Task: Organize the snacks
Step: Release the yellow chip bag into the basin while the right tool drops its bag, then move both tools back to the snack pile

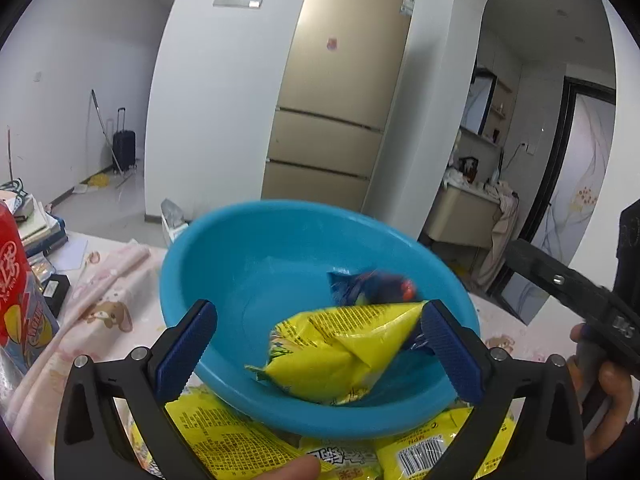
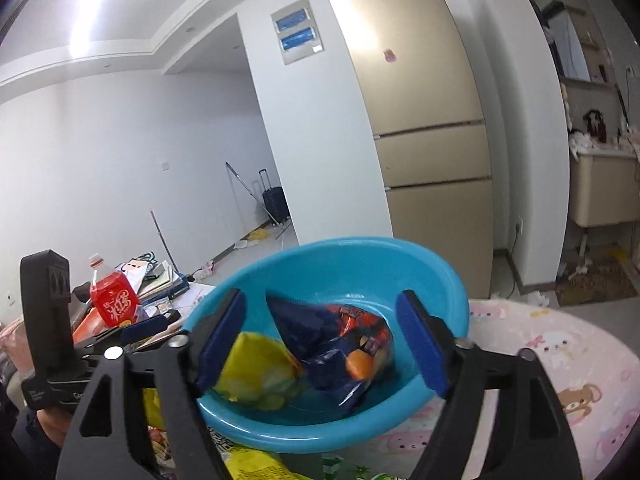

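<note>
A blue plastic bowl sits on the table right in front of both grippers. A yellow snack packet lies in its near side. A dark blue packet with red and orange print lies beside it, further in. My left gripper is open over the near rim; the yellow packet's corner reaches its right pad without being pinched. My right gripper is open too, its fingers either side of the dark blue packet and apart from it.
More yellow snack packets lie under the bowl's near edge. A red drink bottle and stacked books stand at the left. A pink bear-print cloth covers the table. A gold fridge stands behind.
</note>
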